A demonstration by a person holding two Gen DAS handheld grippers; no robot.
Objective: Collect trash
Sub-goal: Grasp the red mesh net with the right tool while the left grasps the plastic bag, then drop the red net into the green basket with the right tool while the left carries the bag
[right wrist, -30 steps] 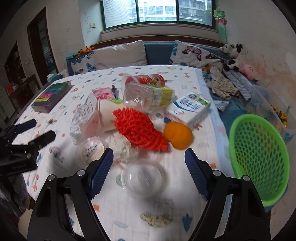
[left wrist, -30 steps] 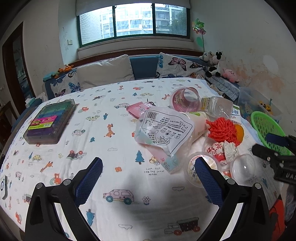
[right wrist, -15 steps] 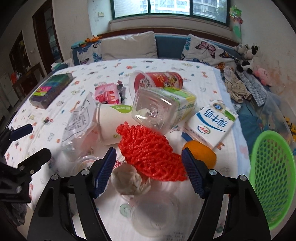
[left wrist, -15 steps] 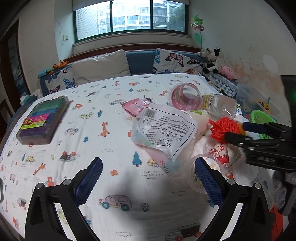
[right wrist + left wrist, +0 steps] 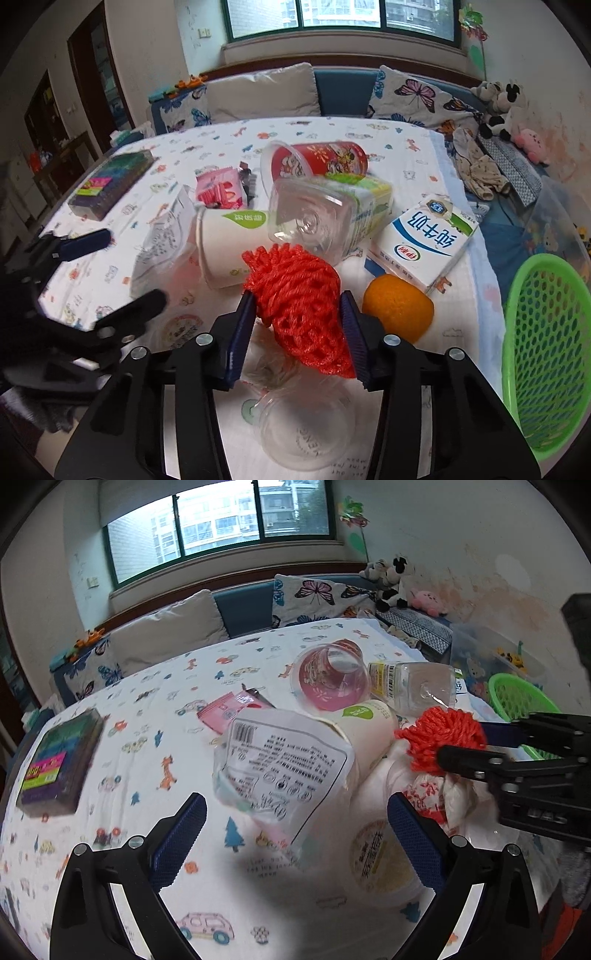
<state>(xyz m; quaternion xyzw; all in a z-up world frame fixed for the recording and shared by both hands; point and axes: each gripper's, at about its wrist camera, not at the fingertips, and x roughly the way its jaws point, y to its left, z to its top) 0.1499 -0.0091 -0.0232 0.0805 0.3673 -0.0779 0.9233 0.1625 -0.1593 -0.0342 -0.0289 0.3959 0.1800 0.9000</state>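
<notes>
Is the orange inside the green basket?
No, the orange sits on the tablecloth beside the milk carton, outside the green basket.

Orange [image 5: 398,307] lies between net [image 5: 301,312] and basket [image 5: 546,354].

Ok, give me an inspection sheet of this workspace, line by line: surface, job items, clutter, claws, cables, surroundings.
Surface: table under a cartoon-print cloth.
Job's things: red foam net; paper cup on its side; clear bottle on its side; milk carton; printed plastic bag; green basket at the table's right edge.
Clutter: orange; colourful box far left.
Claws: right claw closed on the red foam net; left claw open, holding nothing.
Cables: nothing seen.
Surroundings: bench with cushions under a window; plush toys.
</notes>
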